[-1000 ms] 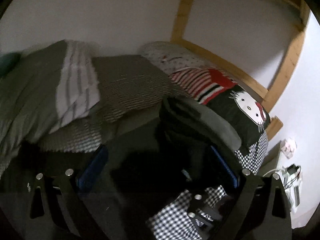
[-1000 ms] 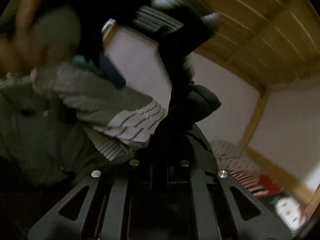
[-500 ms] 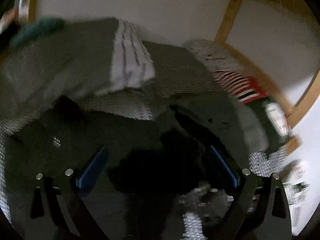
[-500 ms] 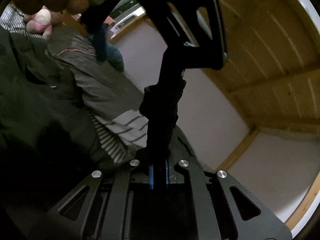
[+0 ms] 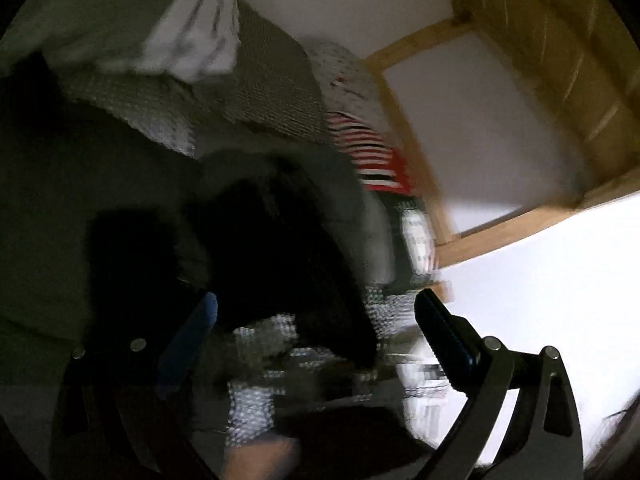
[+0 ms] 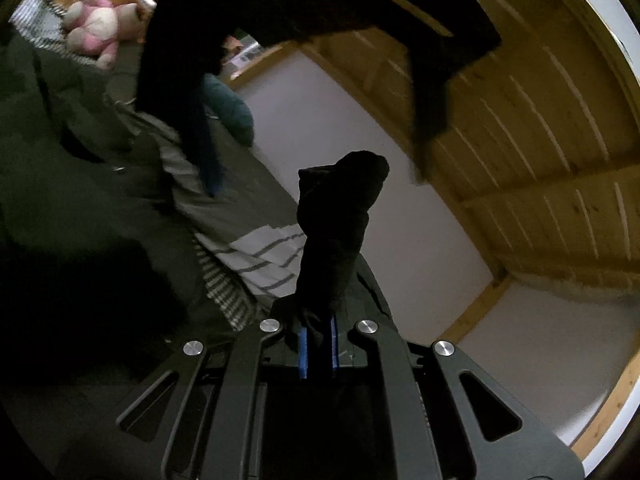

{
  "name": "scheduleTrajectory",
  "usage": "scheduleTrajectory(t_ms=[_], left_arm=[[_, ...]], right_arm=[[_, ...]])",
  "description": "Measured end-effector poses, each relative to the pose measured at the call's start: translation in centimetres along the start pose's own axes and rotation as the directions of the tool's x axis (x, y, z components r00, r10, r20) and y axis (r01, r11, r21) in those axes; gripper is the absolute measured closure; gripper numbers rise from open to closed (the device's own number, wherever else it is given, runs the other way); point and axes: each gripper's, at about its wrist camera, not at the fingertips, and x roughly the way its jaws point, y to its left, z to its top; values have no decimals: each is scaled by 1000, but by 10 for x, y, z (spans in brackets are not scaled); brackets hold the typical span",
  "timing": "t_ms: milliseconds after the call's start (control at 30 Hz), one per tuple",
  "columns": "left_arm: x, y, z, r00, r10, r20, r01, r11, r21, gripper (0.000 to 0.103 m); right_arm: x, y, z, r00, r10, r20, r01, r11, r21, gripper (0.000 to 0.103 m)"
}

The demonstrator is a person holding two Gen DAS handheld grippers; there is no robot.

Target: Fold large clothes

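Observation:
A large dark garment (image 5: 272,248) lies bunched on the bed, and in the blurred left wrist view my left gripper (image 5: 316,320) stands open just above it, blue pads wide apart and pressing on nothing. In the right wrist view my right gripper (image 6: 318,346) is shut on a fold of black cloth (image 6: 336,224), which sticks up from between its blue pads. The left gripper's fingers (image 6: 430,92) spread across the top of that view, above and beyond the pinched fold. More dark green garment (image 6: 60,160) fills the left side there.
A grey and white striped blanket (image 6: 264,252) and a knitted grey cover (image 5: 272,92) lie on the bed behind the garment. A red striped cushion (image 5: 372,156) sits by the wooden bed frame (image 5: 416,160). A pink plush toy (image 6: 94,28) and a teal cushion (image 6: 232,112) lie farther off. Wooden slats (image 6: 540,120) run overhead.
The left gripper has rolled and dropped closer to the dark garment, still open. The right gripper has swung and rolled too, keeping the black fold pinched throughout.

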Motion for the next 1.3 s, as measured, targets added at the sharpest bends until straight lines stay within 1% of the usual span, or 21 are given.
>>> scheduleTrajectory(t_ms=[100,200,233,267,300,400,433,467,533,567,633,700,800,833,900,967,1033,1067,1133,1267,1300], left_arm=[[6,-3,2,994,106,6,-106,994,22,6],[23,4,2,988,149,-50,-149,989,10,10],[24,7,1,989,141,-48,-142,990,-9,26],[25,13,3,990,133,-53,-134,991,-29,82],[26,16,6,994,97,-55,-100,994,-44,93],[19,17,5,993,115,-7,-115,993,8,96],[10,15,3,991,132,28,-133,991,29,96],[1,14,3,984,162,67,-166,985,46,97],[-28,9,2,939,292,181,-314,943,113,97],[-43,8,0,905,360,228,-397,907,141,97],[-69,17,-5,872,412,264,-457,879,137,97],[-93,30,-12,866,419,272,-462,879,117,97],[-141,49,-23,862,403,309,-438,897,52,97],[-165,57,-28,858,398,325,-429,903,26,97],[-196,70,-32,838,417,352,-449,894,8,97],[-219,84,-38,832,433,346,-461,887,0,97],[-237,103,-42,821,458,341,-482,876,-15,97],[-245,116,-44,809,486,331,-507,862,-25,97],[-250,144,-46,761,568,314,-585,810,-47,97],[-246,206,-45,641,724,257,-735,675,-69,90],[-243,220,-44,627,741,242,-750,657,-70,83]], right_arm=[[-8,7,2,999,18,35,-18,1000,-12,95],[-14,11,6,998,29,56,-28,1000,-10,95],[-14,12,5,998,33,53,-32,999,-10,95],[-14,12,4,998,37,47,-36,999,-9,98],[-15,11,3,997,59,40,-59,998,-5,96],[-18,10,3,996,74,47,-75,997,18,93],[-21,9,4,995,80,61,-82,996,31,82],[-25,9,5,994,75,82,-78,996,38,49],[-36,6,7,989,59,137,-69,996,64,3],[-47,0,9,980,62,188,-82,991,102,3],[-49,-9,17,982,85,169,-114,979,166,3],[-41,-7,23,980,146,136,-169,970,175,3],[-34,39,29,977,186,104,-182,982,-48,3],[-36,52,31,966,235,103,-228,970,-79,3],[-43,73,39,956,274,108,-264,960,-98,3],[-34,98,50,974,218,54,-209,968,-142,8],[-17,117,63,957,286,-40,-288,950,-120,79],[-5,124,70,935,335,-114,-344,937,-64,96],[-3,140,81,897,417,-148,-428,902,-54,97],[-13,176,105,870,466,-162,-483,872,-85,96],[-12,186,105,867,464,-183,-487,866,-111,96]])
